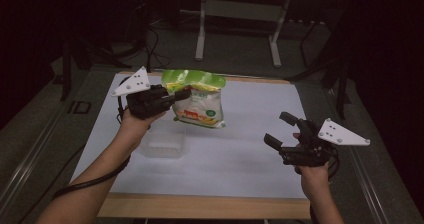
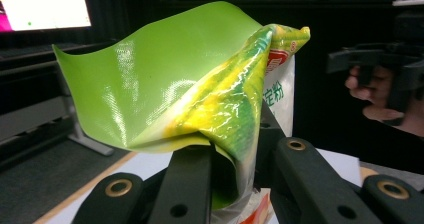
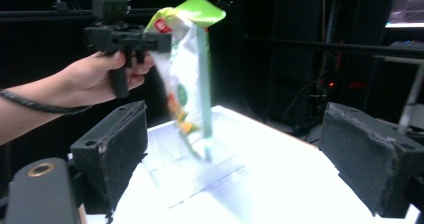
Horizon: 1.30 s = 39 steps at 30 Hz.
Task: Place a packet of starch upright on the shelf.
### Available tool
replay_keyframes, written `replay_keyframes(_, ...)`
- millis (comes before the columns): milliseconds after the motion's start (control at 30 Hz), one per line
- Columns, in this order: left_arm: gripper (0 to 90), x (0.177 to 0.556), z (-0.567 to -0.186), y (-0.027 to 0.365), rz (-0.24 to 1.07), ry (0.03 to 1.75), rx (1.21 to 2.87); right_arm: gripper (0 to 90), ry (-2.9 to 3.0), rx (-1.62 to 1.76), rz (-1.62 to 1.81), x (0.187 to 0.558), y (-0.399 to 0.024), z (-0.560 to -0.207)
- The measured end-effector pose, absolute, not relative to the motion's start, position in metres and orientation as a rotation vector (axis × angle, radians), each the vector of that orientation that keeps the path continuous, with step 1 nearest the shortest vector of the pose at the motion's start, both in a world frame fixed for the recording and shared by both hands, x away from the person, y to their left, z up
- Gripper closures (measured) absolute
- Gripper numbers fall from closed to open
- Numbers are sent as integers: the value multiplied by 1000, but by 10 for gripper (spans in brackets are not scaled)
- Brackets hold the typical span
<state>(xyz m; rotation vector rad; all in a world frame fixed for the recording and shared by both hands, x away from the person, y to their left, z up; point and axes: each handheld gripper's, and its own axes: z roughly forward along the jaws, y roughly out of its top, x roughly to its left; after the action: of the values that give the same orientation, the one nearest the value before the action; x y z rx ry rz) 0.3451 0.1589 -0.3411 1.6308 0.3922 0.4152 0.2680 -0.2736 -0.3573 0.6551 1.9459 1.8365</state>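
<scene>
left claw [image 1: 175, 97] is clamped on the green top edge of the snack bag [image 1: 199, 104], holding it up off the surface so it hangs over the clear plastic container [image 1: 162, 143], probably for pouring. right claw [image 1: 280, 132] sits spread wide, holding nothing, off to the side

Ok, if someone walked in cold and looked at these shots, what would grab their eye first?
Most likely the bright green and white bag, held up off the white table by the left gripper, whose jaws pinch its green top edge. Under it a clear plastic container sits on the table, easy to miss. On the right side, the right gripper hovers open with nothing between its jaws.
</scene>
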Motion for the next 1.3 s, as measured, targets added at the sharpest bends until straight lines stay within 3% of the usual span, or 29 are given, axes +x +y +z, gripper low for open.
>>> replay_keyframes(467, 824, 384, -350, 194, 478, 429, 1629, 138, 1940, 746, 1840, 269, -295, -376)
replay_keyframes(1300, 824, 424, -418, 239, 499, 633, 1635, 143, 1978, 801, 1851, 274, -302, -400)
